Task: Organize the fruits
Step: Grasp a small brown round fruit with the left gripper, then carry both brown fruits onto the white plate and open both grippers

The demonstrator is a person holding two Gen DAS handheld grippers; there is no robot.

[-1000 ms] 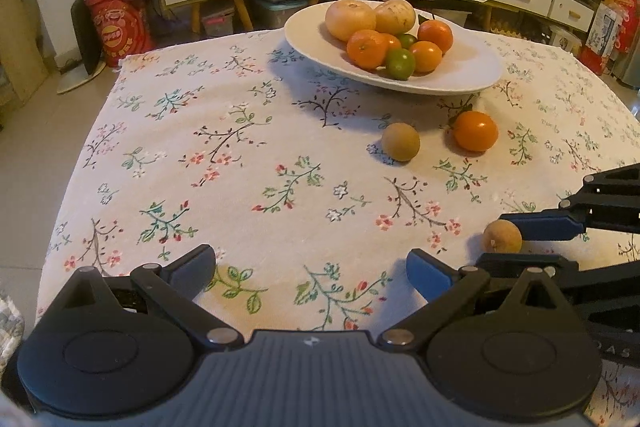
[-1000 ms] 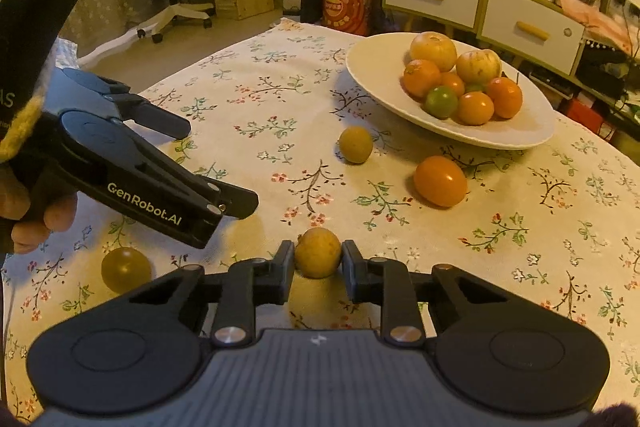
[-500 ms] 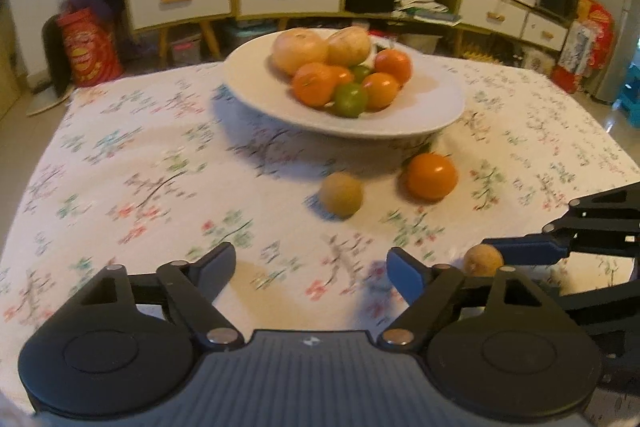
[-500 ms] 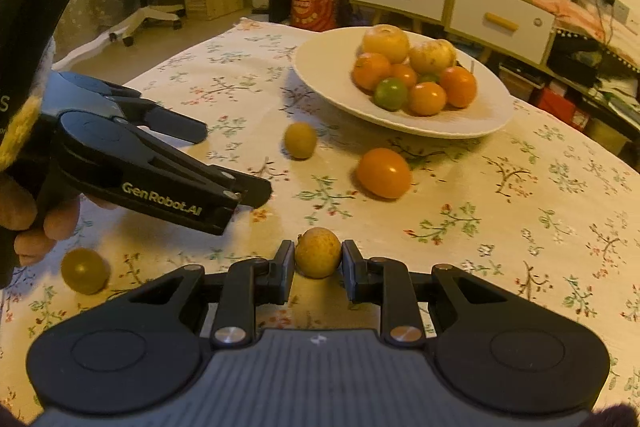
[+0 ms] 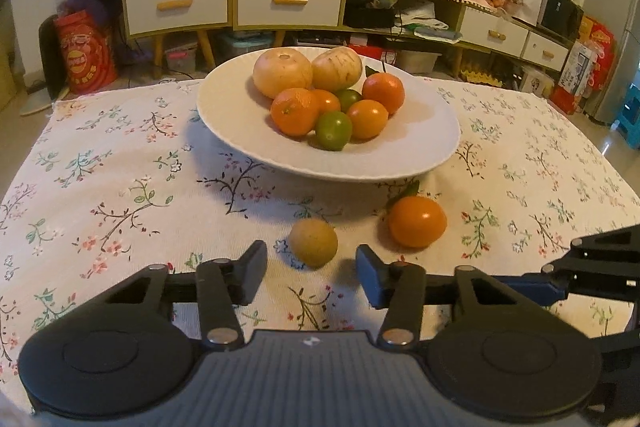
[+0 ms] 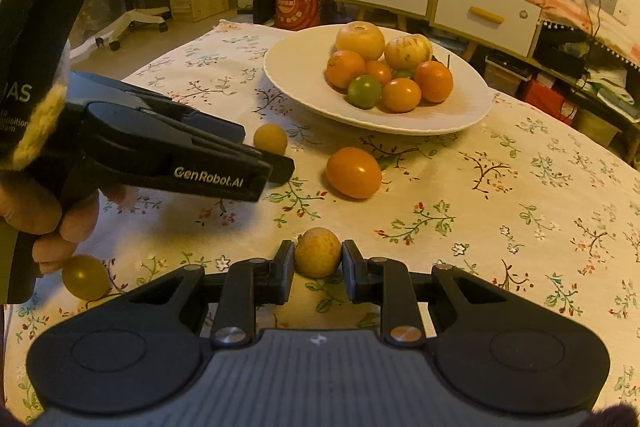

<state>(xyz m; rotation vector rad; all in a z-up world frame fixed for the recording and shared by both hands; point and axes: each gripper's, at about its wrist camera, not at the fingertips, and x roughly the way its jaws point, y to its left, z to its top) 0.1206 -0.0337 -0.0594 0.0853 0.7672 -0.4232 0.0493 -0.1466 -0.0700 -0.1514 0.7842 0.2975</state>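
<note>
**Left jaws closing on second small fruit; right already loaded**

Change since a second ago: left gripper (image 5: 311, 277) was wide apart over bare cloth, now it's swung in toward the bowl and lined up on the small tan fruit (image 5: 313, 243). Jaws are closing, fruit sits between and just ahead of the tips, pads not touching it yet. So no grip there so far.

Right gripper (image 6: 318, 267) unchanged: jaws clamped on the other tan fruit (image 6: 319, 253), pads pressing both sides, held over the tabletop (image 6: 520, 211) and short of the bowl.

Meaning for the task: looks like both hands get loaded before a drop into the white bowl (image 5: 420, 163). After these two, I'd count two left loose: the orange fruit (image 5: 417, 221) just beside the bowl's near rim, and a yellow-green one (image 6: 85, 276) down by the person's hand (image 6: 60, 223).

Materials/shapes:
- Tan fruits: small, round, matte, slightly rough skin. Likely firm, likely to roll if nudged.
- Orange fruit: glossy, smooth, slightly oval, leaf attached.
- Bowl: shallow, wide, glazed white, faintly ribbed rim; piled with two pale large fruits, several oranges, a couple of green ones.
- Tabletop cover: woven floral cloth, some grip, lies flat.
- Gripper pads: flat, blue on the left.
</note>
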